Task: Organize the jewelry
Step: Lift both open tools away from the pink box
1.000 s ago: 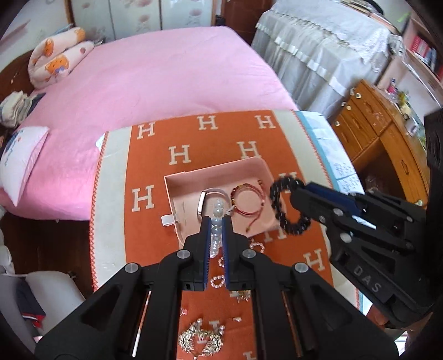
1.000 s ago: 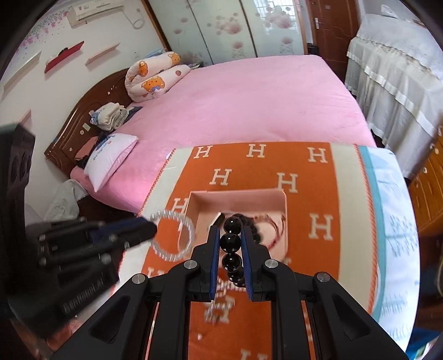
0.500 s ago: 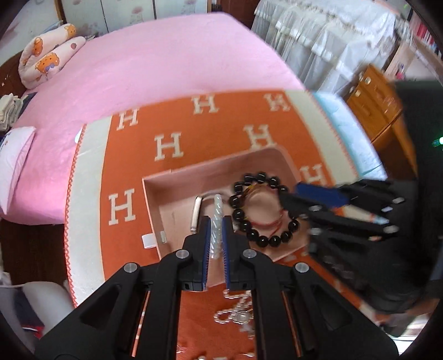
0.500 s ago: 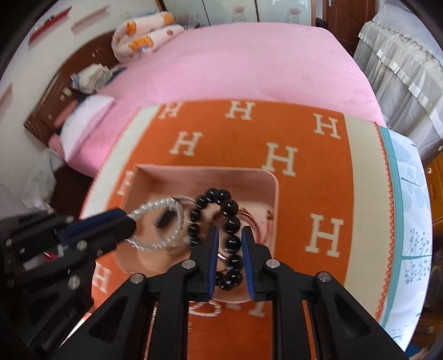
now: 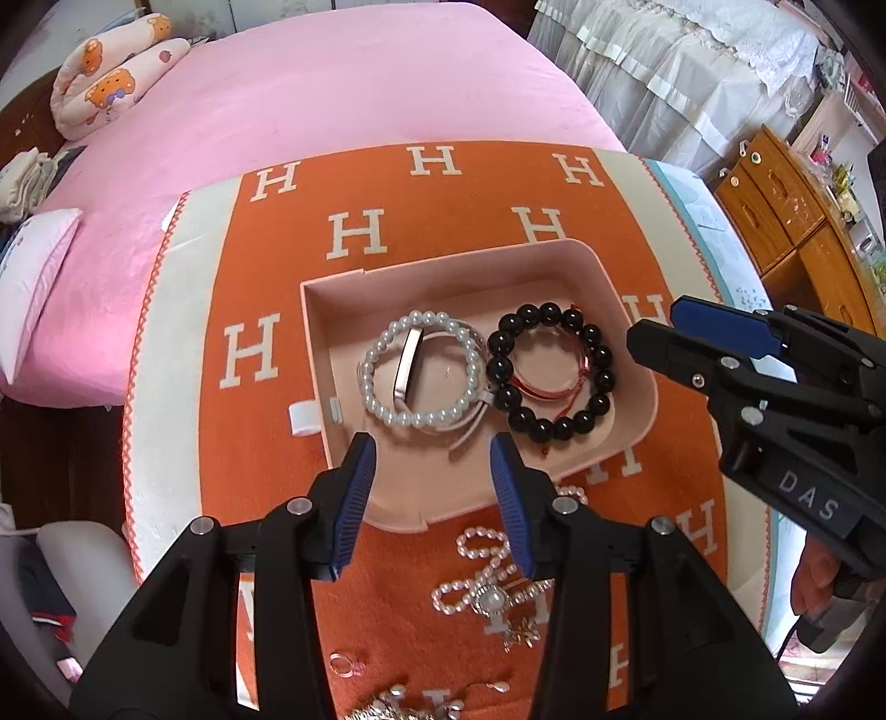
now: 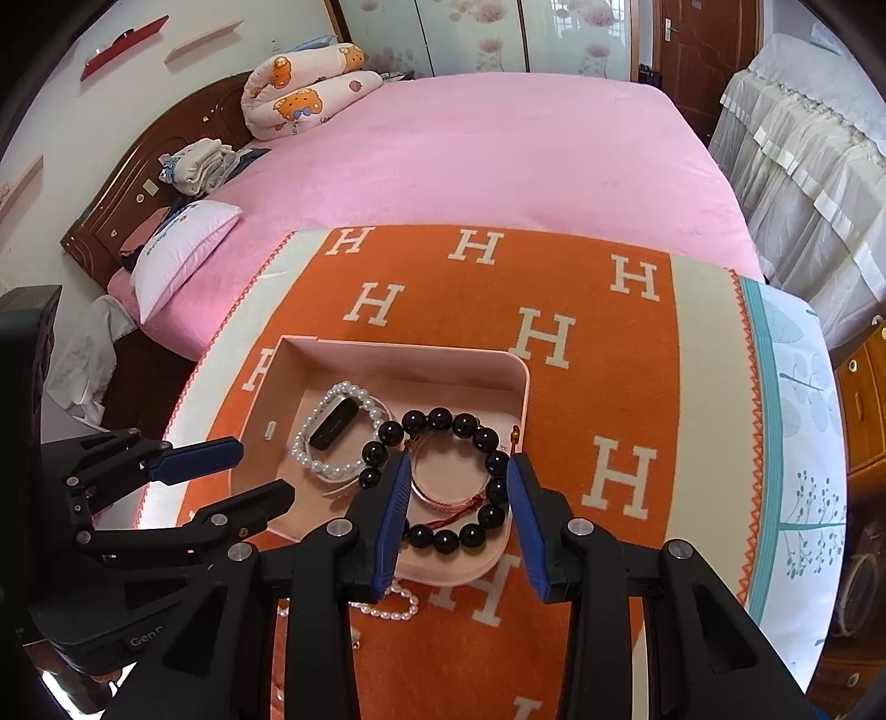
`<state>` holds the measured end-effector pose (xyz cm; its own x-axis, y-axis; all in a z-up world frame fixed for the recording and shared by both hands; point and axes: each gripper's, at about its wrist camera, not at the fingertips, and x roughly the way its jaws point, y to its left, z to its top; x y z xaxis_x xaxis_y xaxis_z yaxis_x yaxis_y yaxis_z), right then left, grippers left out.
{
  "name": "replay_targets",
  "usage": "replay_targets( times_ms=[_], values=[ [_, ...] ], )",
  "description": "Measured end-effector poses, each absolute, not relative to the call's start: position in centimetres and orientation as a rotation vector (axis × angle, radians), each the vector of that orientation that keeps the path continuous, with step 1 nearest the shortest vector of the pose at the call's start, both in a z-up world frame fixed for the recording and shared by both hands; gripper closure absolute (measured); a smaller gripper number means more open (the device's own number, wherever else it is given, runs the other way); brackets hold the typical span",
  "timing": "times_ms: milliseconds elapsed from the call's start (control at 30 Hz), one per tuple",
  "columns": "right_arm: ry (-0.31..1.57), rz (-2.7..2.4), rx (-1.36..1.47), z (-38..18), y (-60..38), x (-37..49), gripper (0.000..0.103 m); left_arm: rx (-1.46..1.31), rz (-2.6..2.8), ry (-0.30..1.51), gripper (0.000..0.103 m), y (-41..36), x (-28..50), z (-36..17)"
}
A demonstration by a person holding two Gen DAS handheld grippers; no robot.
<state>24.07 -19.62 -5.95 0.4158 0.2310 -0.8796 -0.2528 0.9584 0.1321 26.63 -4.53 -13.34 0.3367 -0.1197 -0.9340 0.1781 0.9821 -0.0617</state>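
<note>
Bedroom, pink bed (image 5: 332, 99) at the far side, and an orange blanket (image 5: 387, 194) with white H marks spread over the near surface. On it sits a pink tray (image 5: 637, 354). Half a second ago each gripper was clenched on a bracelet held over the tray; now both are released. The left gripper (image 5: 432, 459) has its jaws wide apart above the tray's near rim, empty, and the right gripper (image 6: 459, 487) is spread the same way. The pearl bracelet (image 5: 382, 410) lies flat in the tray's left half, ringing a silver bangle (image 5: 407, 360); the black bracelet (image 5: 554, 376) lies in the right half around a red cord (image 5: 554, 390), the two bead rings touching or nearly so. So two more pieces look filed, and the job probably turns to what is left outside.

That remainder shows best in the left view: a pearl bow brooch (image 5: 487, 581), a small ring (image 5: 343, 664) and silver pieces (image 5: 410, 706) on the blanket, near of the tray. The right view catches only a short pearl strand (image 6: 387, 606) there, but shows the headboard (image 6: 138, 183) and wall shelves (image 6: 122, 41) on the left.
</note>
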Motion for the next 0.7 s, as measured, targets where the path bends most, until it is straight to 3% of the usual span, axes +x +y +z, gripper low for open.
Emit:
replay_targets(
  times_ms=[700],
  values=[
    [1.108, 0.279, 0.014, -3.4, -18.4, 15.4, 0.067, -0.027, -0.127, 1.125, 0.063, 1.3, 19.1, -8.2]
  ],
)
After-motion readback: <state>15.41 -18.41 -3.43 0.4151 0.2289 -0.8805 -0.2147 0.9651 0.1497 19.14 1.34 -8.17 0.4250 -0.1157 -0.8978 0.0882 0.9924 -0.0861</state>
